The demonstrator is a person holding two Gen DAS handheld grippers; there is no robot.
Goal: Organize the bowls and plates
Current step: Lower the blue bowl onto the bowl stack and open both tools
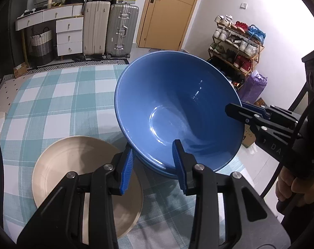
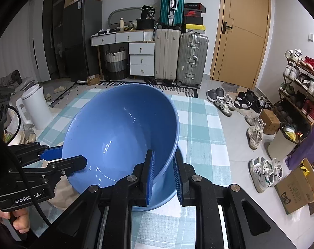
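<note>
Blue-padded fingers of the left gripper (image 1: 155, 166) fill the foreground of the left wrist view, straddling the near rim of the blue bowl (image 1: 177, 112), one finger inside the wall and one outside; the gap between them looks wider than the rim, so whether they truly pinch it cannot be told from here. From the right wrist camera, the right gripper (image 2: 163, 174) has its two fingers closed against the bowl's wall, one pad inside and one outside, gripping the rim. Each camera also catches the other tool from the side, reaching to the bowl's edge. Tilted steeply, the bowl hangs above the checked tablecloth (image 1: 59, 95) with its opening turned toward the lenses. Only the left view shows the beige plate (image 1: 78, 166) clearly, lying flat on the cloth just left of and below the bowl; in the right view just a sliver of it peeks out beneath the bowl. Only the right view shows the white kettle (image 2: 36, 108) and the shoes (image 2: 254, 132) scattered on the floor.
</note>
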